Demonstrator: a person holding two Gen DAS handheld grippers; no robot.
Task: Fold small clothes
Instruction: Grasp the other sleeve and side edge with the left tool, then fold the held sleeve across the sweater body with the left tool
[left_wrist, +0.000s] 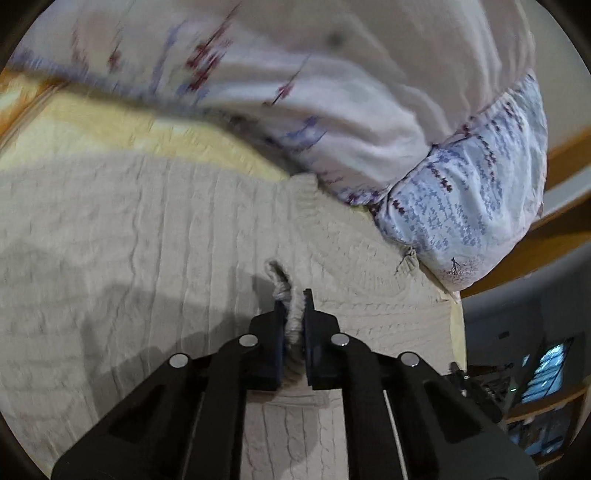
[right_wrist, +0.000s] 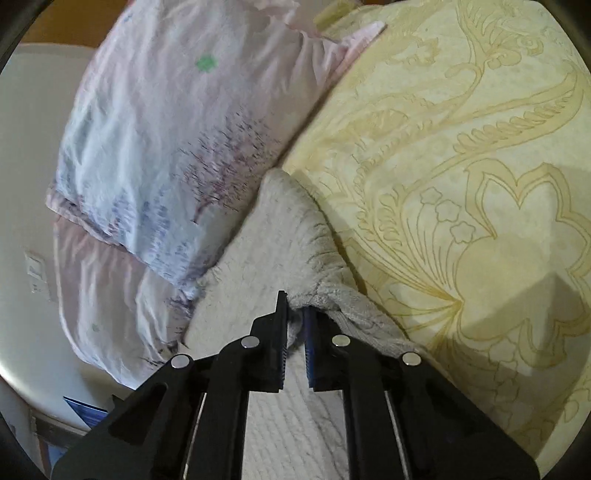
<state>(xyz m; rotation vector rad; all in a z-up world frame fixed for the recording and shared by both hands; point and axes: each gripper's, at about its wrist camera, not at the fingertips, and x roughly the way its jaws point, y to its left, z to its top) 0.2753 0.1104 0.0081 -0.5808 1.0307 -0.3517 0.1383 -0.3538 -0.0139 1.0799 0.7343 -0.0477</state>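
Pinching bunched knit edge, left gripper (left_wrist: 293, 314) closed tight on cream sweater (left_wrist: 147, 240). Sweater spread flat over yellow patterned bedspread (right_wrist: 461, 166), upper edge touching printed pillow (left_wrist: 461, 192). Right gripper (right_wrist: 295, 317) likewise clamped on gathered fold of same sweater, cloth pulled up between its pads. Second pale floral pillow (right_wrist: 166, 129) lies left of right gripper, beside sweater.
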